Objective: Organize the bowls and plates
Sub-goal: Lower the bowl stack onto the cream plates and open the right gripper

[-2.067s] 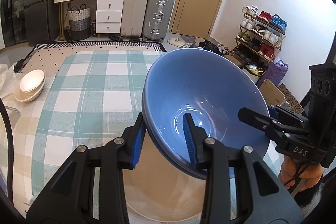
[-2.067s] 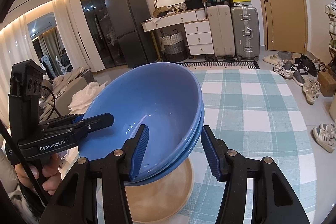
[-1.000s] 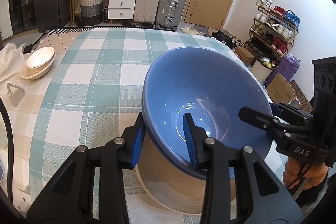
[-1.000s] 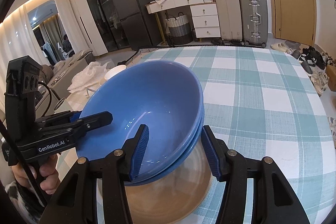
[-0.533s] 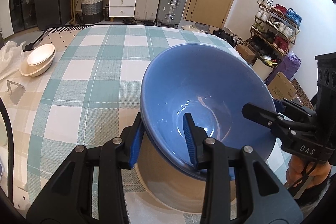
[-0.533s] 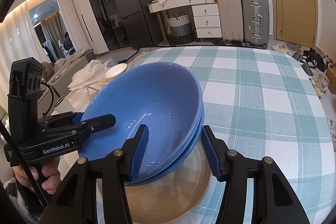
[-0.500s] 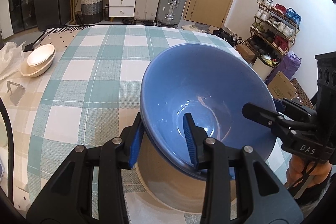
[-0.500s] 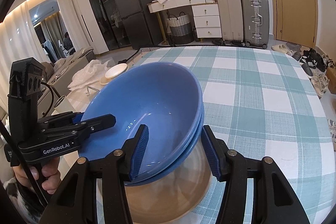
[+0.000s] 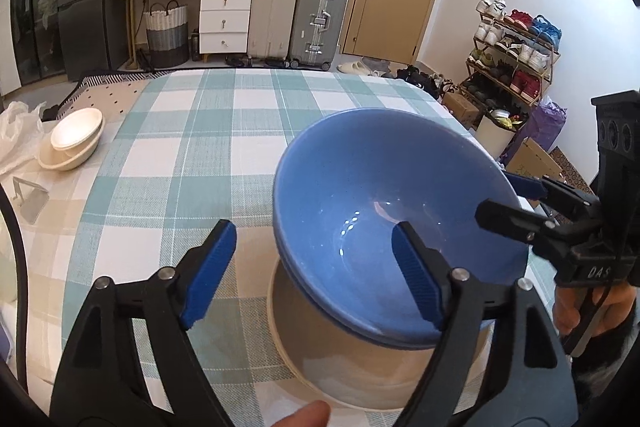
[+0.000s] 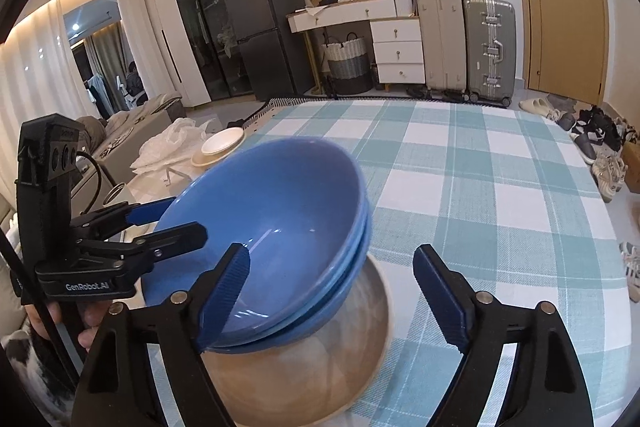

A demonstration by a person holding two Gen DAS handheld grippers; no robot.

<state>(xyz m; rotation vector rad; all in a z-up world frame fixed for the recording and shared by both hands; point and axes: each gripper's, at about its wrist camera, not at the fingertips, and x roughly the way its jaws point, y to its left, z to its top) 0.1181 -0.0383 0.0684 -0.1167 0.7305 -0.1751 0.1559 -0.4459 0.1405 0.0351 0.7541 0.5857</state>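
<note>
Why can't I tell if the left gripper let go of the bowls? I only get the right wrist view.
Observer: In the left wrist view, the left gripper jaws have just been opening. The rim of the blue bowls is between them, and the outer pad stands clear of it.
Operator: What's beside the table?
Observer: A shoe rack.
Operator: Anything else?
Observer: A fingertip pokes in at the bottom edge, by the beige bowl.
</note>
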